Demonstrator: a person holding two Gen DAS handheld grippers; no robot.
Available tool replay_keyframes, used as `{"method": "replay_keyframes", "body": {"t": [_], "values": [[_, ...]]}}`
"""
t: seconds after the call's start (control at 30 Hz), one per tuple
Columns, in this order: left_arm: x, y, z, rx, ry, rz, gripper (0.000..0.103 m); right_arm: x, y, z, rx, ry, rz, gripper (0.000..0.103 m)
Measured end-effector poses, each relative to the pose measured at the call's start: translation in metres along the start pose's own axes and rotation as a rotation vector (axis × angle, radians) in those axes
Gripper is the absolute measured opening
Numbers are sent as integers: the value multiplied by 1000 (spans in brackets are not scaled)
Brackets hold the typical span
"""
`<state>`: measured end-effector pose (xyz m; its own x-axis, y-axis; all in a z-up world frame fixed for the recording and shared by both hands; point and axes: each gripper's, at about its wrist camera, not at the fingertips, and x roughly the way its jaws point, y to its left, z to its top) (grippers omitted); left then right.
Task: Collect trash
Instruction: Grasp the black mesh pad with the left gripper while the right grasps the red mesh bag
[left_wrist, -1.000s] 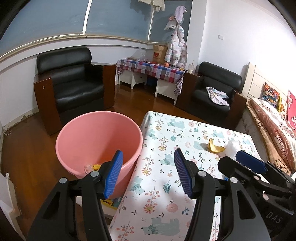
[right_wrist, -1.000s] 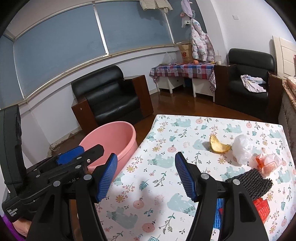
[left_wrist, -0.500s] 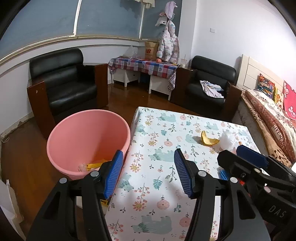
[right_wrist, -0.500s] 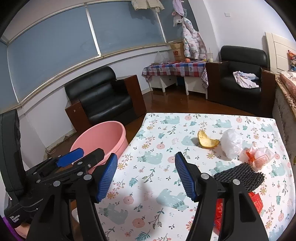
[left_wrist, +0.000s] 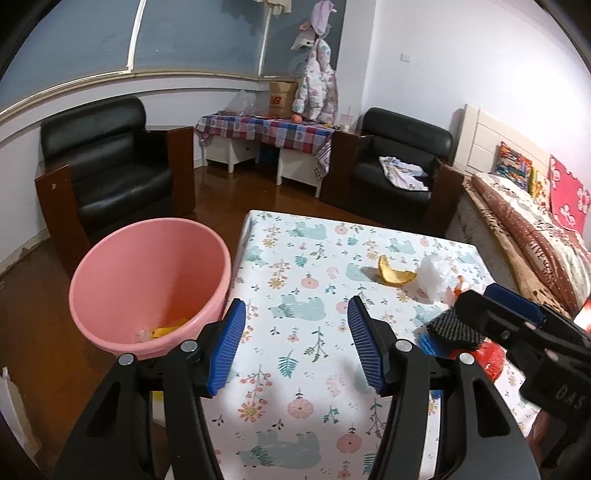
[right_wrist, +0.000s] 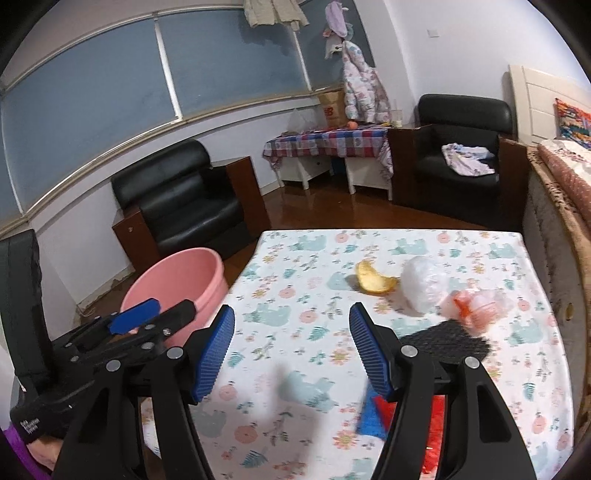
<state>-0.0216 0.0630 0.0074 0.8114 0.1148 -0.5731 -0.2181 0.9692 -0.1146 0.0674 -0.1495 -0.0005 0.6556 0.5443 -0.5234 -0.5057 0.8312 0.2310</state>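
Note:
A pink bucket (left_wrist: 147, 280) stands on the floor left of the table (left_wrist: 314, 424), with yellow and pale scraps in its bottom. On the flowered cloth lie an orange peel (right_wrist: 375, 283), a crumpled clear bag (right_wrist: 424, 286), a clear wrapper with red print (right_wrist: 476, 306), a black mesh pad (right_wrist: 447, 341) and a red and blue packet (right_wrist: 373, 417). My left gripper (left_wrist: 295, 347) hangs open over the table's near left part, empty. My right gripper (right_wrist: 291, 350) is open over the cloth, nothing between its fingers, the trash ahead to its right.
Two black armchairs (left_wrist: 110, 166) (left_wrist: 399, 158) and a low table with a checked cloth (left_wrist: 266, 129) stand against the far walls. A bed (left_wrist: 535, 236) runs along the table's right side. Brown wooden floor (left_wrist: 229, 195) lies beyond the bucket.
Both grippers have shifted right along the table, staying open. The bucket slid leftward in both views, and the black pad and red packet came into the left wrist view.

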Motion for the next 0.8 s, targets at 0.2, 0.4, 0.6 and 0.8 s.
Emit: {"method": "replay_keyframes", "body": {"t": [0.2, 0.4, 0.6, 0.8], "values": [[2, -14, -7, 63, -4, -61, 58, -20, -32, -6, 17, -17, -101, 64], [2, -35, -10, 151, -21, -167, 58, -37, -78, -23, 82, 14, -195, 64], [6, -57, -13, 241, -35, -234, 58, -38, -110, -46, 152, 86, -203, 64], [14, -70, -17, 274, -16, -291, 58, -23, -125, -63, 226, 167, -147, 64]]}}
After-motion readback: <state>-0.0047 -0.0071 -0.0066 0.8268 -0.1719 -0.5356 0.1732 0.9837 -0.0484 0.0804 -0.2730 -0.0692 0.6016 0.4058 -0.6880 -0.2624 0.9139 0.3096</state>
